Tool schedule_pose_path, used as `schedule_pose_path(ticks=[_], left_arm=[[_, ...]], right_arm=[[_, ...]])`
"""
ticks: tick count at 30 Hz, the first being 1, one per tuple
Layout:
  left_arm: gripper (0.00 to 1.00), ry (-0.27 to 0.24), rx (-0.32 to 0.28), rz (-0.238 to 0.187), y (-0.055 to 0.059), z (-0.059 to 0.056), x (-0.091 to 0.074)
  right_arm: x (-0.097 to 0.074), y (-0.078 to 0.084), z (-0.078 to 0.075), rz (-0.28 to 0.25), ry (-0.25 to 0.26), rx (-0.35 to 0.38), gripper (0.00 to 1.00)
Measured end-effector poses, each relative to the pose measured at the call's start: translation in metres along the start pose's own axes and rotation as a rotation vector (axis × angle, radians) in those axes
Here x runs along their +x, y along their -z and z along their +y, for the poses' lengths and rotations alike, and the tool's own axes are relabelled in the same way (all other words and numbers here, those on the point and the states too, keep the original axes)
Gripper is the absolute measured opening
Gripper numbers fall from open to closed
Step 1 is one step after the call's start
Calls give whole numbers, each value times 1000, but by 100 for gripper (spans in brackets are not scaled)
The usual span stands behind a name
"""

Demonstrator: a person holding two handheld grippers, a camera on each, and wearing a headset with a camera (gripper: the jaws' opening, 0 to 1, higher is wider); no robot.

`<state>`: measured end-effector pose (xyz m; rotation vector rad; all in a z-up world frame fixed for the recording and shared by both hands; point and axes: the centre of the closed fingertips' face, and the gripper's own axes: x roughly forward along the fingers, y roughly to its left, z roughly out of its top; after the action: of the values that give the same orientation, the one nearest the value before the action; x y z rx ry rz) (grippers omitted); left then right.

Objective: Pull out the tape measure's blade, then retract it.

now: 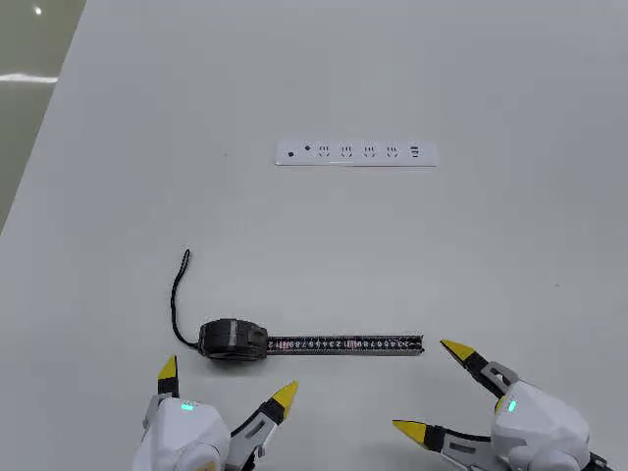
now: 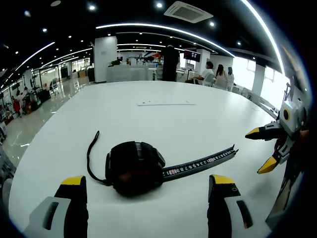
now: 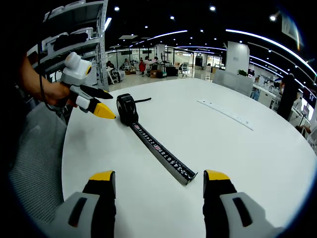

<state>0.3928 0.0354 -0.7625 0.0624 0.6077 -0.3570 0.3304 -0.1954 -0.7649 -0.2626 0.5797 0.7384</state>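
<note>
Head view: the tape measure [image 1: 233, 340] is seen lying on the white counter [image 1: 294, 226], with its blade [image 1: 343, 344] drawn partly out to the right and flat on the surface. A strap [image 1: 179, 294] trails up-left, and a power strip [image 1: 355, 153] lies well apart beyond. The left hand-held gripper [image 1: 228, 379] is held released just below the tape measure, nothing grasped. The right hand-held gripper [image 1: 433, 389] is likewise released and empty, near the blade's end. The pull-out is judged done or nearly done, with retraction next. For that, the tape measure would need to be pinned by the left and the blade end taken by the right, then fed back.

Left gripper view: the tape measure is seen just ahead between the spread jaws, untouched, and the blade runs off right toward the other gripper.

Right gripper view: the blade's hooked end is seen just ahead between the spread jaws, untouched, with the tape measure at the far end beside the left gripper's yellow tip
</note>
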Motion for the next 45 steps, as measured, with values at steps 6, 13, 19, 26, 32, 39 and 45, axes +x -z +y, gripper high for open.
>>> schedule_pose_path(ticks=[6,13,19,26,32,39,45], left_arm=[[99,-8,0,8,1,3,6],[98,-9,5,12,2,4,9],[98,-1,8,18,1,2,16],[98,-15,-8,20,0,8,23],[98,-18,-19,22,-1,9,28],[98,-29,-29,23,-3,12,32],[98,-31,-33,26,-4,13,36]], right_arm=[[3,8,-8,25,-46,-42,66],[4,10,-14,33,-86,-74,57],[10,9,-24,45,-152,-128,54],[20,14,-24,81,-222,-187,48],[27,17,-30,101,-273,-219,42],[31,24,-35,138,-325,-252,36],[34,28,-40,159,-368,-266,27]])
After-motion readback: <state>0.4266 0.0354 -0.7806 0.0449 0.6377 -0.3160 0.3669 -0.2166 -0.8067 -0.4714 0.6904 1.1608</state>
